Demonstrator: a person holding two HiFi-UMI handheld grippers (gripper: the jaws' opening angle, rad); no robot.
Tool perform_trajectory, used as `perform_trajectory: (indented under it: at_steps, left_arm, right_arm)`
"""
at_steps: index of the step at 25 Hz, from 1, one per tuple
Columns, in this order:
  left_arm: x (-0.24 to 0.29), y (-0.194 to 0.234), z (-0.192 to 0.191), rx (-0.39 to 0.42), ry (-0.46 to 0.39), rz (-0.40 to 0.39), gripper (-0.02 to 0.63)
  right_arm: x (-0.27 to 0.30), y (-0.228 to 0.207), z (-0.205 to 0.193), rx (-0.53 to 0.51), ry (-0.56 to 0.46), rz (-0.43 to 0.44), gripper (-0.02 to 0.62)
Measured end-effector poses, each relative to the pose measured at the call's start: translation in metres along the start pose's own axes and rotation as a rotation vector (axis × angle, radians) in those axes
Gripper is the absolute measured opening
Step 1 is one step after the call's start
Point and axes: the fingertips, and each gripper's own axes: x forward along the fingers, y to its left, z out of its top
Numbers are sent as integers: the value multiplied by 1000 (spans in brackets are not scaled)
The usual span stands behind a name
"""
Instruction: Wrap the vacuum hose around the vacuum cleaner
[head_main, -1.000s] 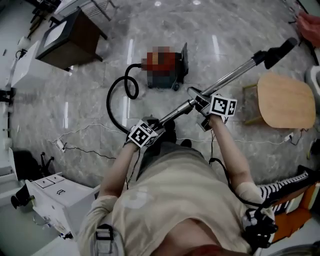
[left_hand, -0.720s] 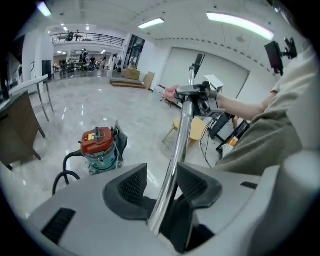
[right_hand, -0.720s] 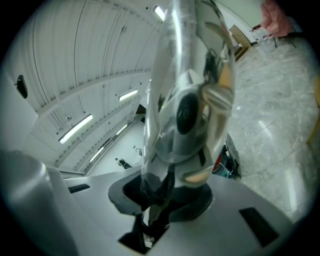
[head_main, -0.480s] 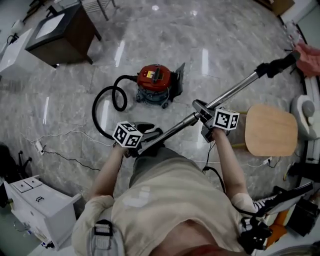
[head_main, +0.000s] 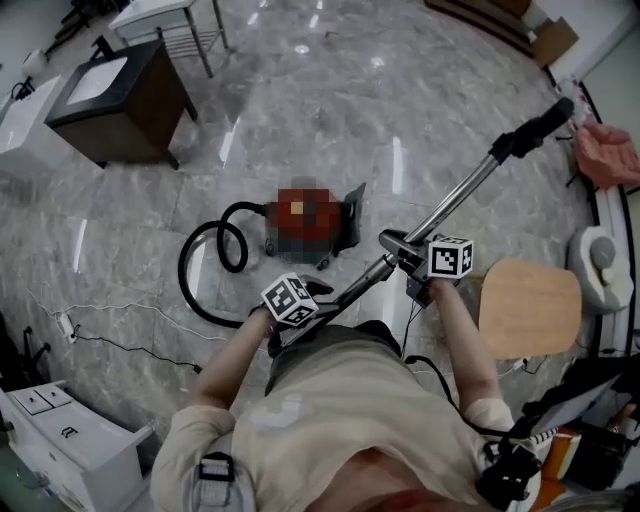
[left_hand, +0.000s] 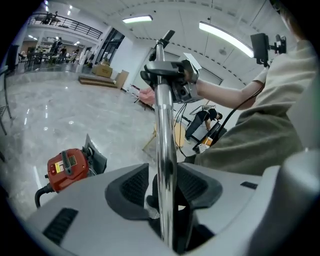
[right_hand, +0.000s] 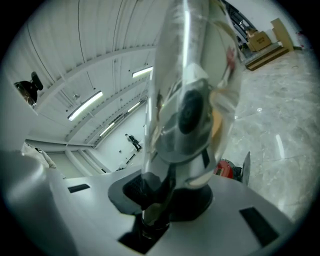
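The wand (head_main: 455, 195), pinched by the left hand-held gripper (head_main: 322, 302) and the right hand-held gripper (head_main: 412, 262), is now carried nearer the vacuum cleaner (head_main: 305, 225). The hose (head_main: 183, 278) is judged not yet wrapped.

- Head view: lens above the person, facing steeply down. The left gripper (head_main: 312, 297) and right gripper (head_main: 418, 268) sit just beneath it, the floor well beyond them.
- Left gripper view: lens behind that gripper's jaws, facing along the wand (left_hand: 162, 125) toward the right gripper; tube very near.
- Right gripper view: lens behind its jaws, tilted toward the ceiling. The wand fills the frame close up.
- All three share the wand and the red vacuum cleaner (left_hand: 70, 167).
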Motion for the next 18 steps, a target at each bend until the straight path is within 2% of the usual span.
perform_trajectory:
  at_steps: [2, 5, 7, 11, 15, 18]
  left_arm:
    - [6, 10, 2, -7, -11, 20, 176]
    - [14, 19, 3, -61, -23, 42, 176]
    - [21, 20, 3, -90, 7, 72, 176]
    - [49, 36, 11, -130, 86, 194, 167]
    - [95, 54, 33, -190, 59, 340, 161]
    - [108, 92, 74, -144, 27, 455, 161]
  right_arm:
    - [7, -8, 12, -16, 16, 26, 81]
    - [15, -24, 24, -36, 43, 71, 81]
    - [16, -31, 32, -46, 65, 114, 81]
    - [13, -45, 54, -76, 86, 204, 81]
    - [-8, -71, 67, -137, 118, 257, 83]
    - [-20, -90, 106, -199, 102, 267, 82]
